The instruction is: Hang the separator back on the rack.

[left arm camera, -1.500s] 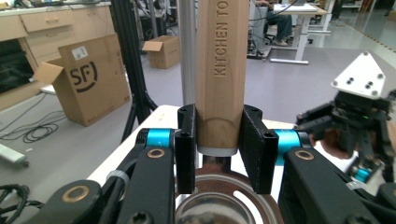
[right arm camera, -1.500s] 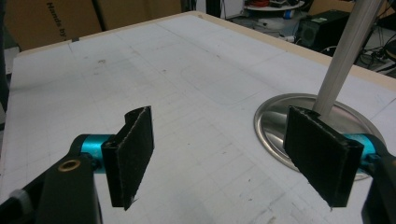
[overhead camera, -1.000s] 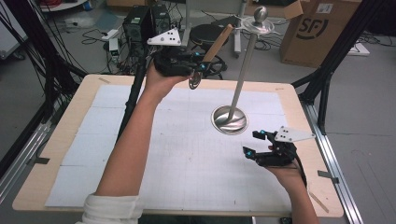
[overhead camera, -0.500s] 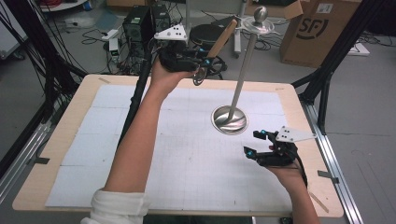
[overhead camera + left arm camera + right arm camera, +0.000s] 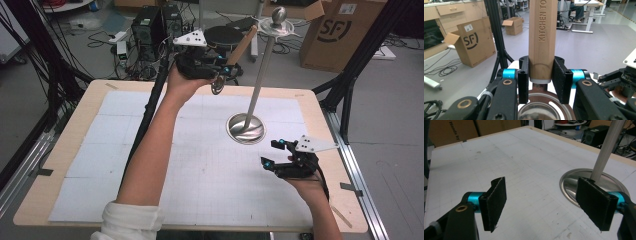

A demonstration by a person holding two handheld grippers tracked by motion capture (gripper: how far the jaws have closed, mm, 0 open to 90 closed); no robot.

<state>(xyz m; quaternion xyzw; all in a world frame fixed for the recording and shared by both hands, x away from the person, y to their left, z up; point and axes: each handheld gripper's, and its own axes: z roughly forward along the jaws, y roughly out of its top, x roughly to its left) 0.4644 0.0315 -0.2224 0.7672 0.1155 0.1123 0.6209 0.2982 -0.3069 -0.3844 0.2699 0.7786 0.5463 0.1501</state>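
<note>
- The left gripper is raised above the far edge of the worktop, its jaws clamped on the wooden handle of a kitchen tool (the handle is stamped "KITCHEN TO…"); the tool's metal part sits low between the jaws.
- The right gripper hovers low over the near right of the worktop, jaws spread wide, holding nothing.
- A metal stand rises from its round base between the two grippers, just beyond the right one.
</note>
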